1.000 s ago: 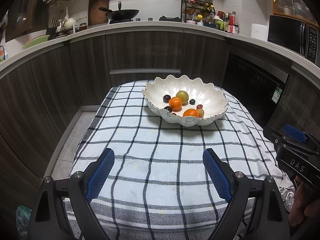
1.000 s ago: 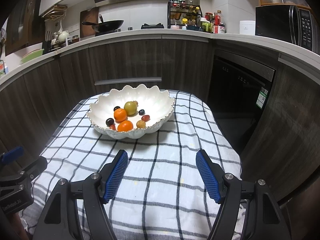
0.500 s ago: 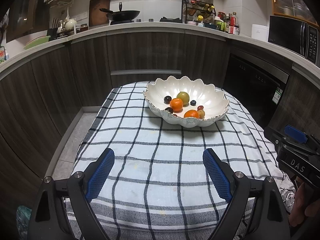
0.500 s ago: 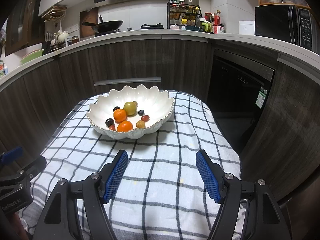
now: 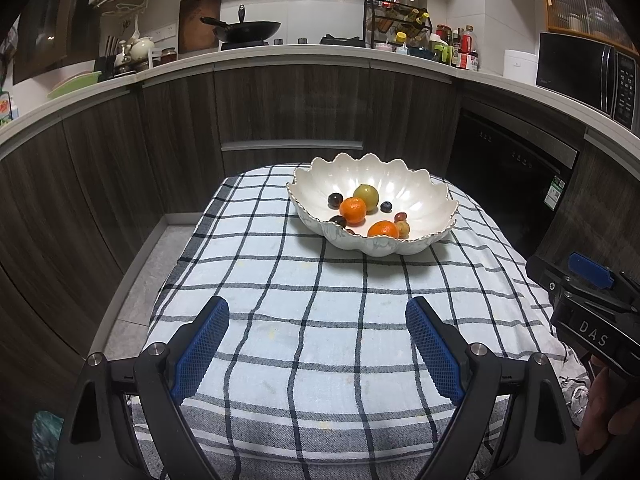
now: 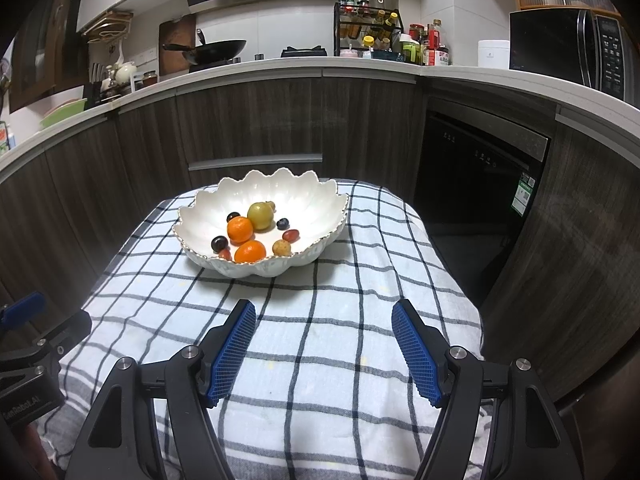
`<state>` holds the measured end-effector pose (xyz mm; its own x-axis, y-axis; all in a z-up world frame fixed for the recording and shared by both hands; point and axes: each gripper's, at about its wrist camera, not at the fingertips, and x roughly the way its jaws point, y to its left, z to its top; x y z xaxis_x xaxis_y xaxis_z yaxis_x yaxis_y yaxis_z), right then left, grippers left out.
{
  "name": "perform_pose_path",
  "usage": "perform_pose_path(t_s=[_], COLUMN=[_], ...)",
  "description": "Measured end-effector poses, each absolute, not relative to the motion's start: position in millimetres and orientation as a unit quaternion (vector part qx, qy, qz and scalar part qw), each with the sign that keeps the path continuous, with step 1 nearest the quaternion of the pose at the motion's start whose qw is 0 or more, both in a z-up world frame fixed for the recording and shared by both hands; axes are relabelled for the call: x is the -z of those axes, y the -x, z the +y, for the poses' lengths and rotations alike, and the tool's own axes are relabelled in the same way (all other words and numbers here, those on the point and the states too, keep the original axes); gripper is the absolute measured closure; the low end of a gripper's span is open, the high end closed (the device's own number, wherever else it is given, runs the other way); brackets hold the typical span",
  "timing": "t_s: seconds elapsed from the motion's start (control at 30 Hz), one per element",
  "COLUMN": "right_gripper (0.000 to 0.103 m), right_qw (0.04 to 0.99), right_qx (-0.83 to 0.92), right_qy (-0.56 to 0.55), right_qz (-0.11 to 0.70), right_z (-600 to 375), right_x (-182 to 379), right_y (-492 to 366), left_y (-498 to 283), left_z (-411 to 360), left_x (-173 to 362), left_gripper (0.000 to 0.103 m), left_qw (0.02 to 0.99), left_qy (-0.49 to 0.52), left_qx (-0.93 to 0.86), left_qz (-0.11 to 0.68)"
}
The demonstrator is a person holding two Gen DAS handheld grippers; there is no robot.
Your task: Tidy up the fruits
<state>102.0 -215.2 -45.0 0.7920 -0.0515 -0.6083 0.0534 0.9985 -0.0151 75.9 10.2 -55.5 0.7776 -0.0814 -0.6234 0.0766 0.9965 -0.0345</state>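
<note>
Left wrist view: left claw apart, empty, poised above checked cloth on surface. Right claw likewise apart, holding nothing. Fruits gathered inside scalloped white bowl, well ahead, likely already sorted or awaiting picking.
</note>
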Motion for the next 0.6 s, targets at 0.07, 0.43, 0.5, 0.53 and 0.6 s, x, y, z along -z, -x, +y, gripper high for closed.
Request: perform_pose_path(t_s=[0.07, 0.43, 0.5, 0.53, 0.6], right_gripper=[0.031, 0.031, 0.031, 0.031, 0.031], right_qw=[0.947, 0.947, 0.947, 0.947, 0.947], right_qx=[0.028, 0.028, 0.028, 0.028, 0.028], right_qy=[-0.002, -0.001, -0.001, -0.002, -0.001], right_qz=[0.321, 0.321, 0.321, 0.321, 0.321], right_z=[-215.5, -215.3, -215.5, -215.6, -215.3], right_x=[44.9, 44.9, 44.9, 44.9, 44.9], right_y=[-101.9, -102.1, -102.1, -102.0, -102.1], left_y=[-75.6, -75.7, -75.9, -75.9, -76.4], left_z=[9.6, 9.9, 10.2, 10.3, 10.1], left_x=[55.9, 54.0, 53.1, 52.6, 52.5], left_gripper=[0.012, 0.012, 0.013, 0.012, 0.012], left_qw=[0.943, 0.944, 0.944, 0.945, 0.944], left_qy=[0.003, 0.002, 0.002, 0.001, -0.001], left_qx=[0.041, 0.035, 0.030, 0.028, 0.027], left_qz=[0.330, 0.328, 0.328, 0.327, 0.328])
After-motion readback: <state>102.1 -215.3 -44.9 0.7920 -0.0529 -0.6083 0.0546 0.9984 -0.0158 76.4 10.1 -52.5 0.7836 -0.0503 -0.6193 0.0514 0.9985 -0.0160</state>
